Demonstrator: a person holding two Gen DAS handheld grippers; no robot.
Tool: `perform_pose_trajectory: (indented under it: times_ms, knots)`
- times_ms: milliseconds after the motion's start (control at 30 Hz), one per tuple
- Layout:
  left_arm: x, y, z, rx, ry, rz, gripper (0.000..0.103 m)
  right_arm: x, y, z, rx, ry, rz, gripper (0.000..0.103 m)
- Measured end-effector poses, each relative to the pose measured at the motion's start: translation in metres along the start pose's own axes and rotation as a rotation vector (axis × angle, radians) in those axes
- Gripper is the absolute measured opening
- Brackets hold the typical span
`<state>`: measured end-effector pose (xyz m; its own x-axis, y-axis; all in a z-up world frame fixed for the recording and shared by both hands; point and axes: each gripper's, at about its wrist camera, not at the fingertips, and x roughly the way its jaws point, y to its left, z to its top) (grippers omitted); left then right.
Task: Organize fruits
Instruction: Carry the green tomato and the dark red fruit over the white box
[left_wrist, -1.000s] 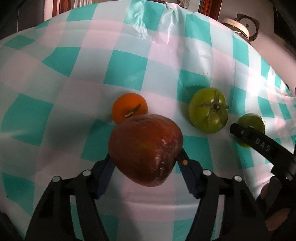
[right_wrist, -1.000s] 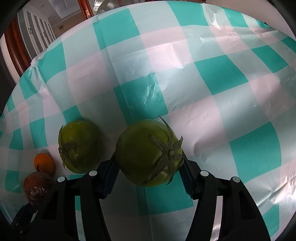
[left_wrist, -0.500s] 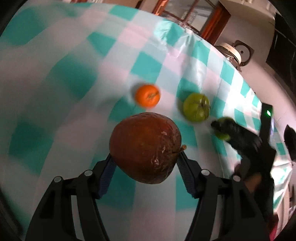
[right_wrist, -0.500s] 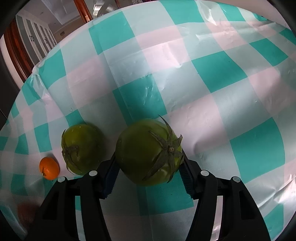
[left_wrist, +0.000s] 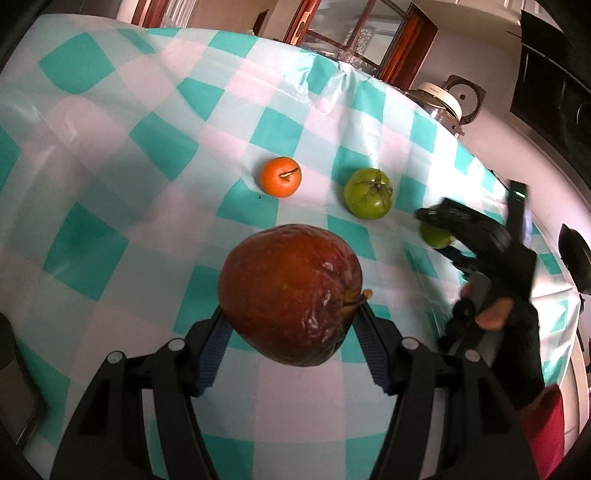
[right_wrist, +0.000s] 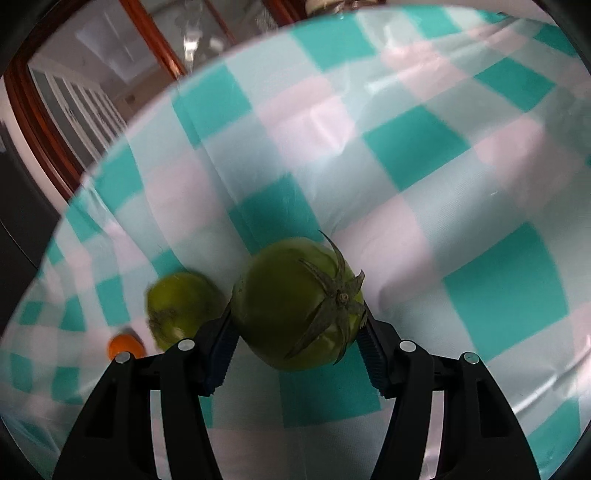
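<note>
My left gripper (left_wrist: 290, 321) is shut on a wrinkled dark red apple (left_wrist: 288, 293), held above the teal-and-white checked tablecloth (left_wrist: 110, 155). Beyond it an orange mandarin (left_wrist: 280, 176) and a green tomato (left_wrist: 368, 193) rest on the cloth. At the right of the left wrist view, the right gripper (left_wrist: 441, 230) carries a second green tomato (left_wrist: 436, 236). In the right wrist view my right gripper (right_wrist: 295, 325) is shut on that green tomato (right_wrist: 295, 308), stem toward the camera. The resting tomato (right_wrist: 179, 308) and mandarin (right_wrist: 123, 345) lie to its left.
A gloved hand (left_wrist: 506, 314) grips the right tool. A glass jar with a white lid (left_wrist: 439, 98) stands past the table's far edge, near wooden door frames (left_wrist: 417, 44). A dark flat object (left_wrist: 18, 391) lies at the left edge.
My left gripper pulled the apple back and away from the mandarin and tomato, which now look smaller. The right gripper lifted its tomato slightly and swung, so more of the room shows.
</note>
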<state>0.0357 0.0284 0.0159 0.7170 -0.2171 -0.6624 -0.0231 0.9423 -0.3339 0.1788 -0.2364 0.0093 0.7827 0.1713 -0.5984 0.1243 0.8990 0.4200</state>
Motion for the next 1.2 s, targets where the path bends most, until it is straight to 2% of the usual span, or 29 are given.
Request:
perform_pose_trajectory:
  times_ms: [67,200,367,567,700,833,1000,1200]
  knots:
    - [0.001,0.0,0.001,-0.003,0.003,0.004,0.064,-0.021,-0.004,-0.011,0.013,-0.042,0.007,0.059]
    - [-0.001,-0.004,0.0,0.021,0.007,0.01,0.064,-0.075,-0.01,-0.054,0.048,-0.052,0.053,0.059]
    - [-0.009,-0.011,-0.005,0.059,0.006,-0.011,0.064,-0.145,-0.012,-0.107,0.034,-0.097,0.081,0.059]
    - [-0.029,-0.02,-0.023,0.122,-0.004,-0.033,0.065,-0.206,-0.015,-0.154,0.007,-0.067,0.146,0.059]
    - [-0.045,-0.027,-0.042,0.161,-0.004,-0.048,0.064,-0.237,-0.026,-0.182,-0.032,-0.034,0.127,0.059]
    - [-0.065,-0.038,-0.061,0.192,-0.025,-0.059,0.065,-0.275,-0.042,-0.202,-0.053,-0.048,0.099,0.059]
    - [-0.089,-0.067,-0.09,0.268,-0.043,-0.091,0.065,-0.335,-0.075,-0.215,-0.073,-0.121,0.03,0.059]
    - [-0.115,-0.122,-0.126,0.38,-0.015,-0.194,0.064,-0.403,-0.138,-0.236,-0.026,-0.206,-0.099,0.059]
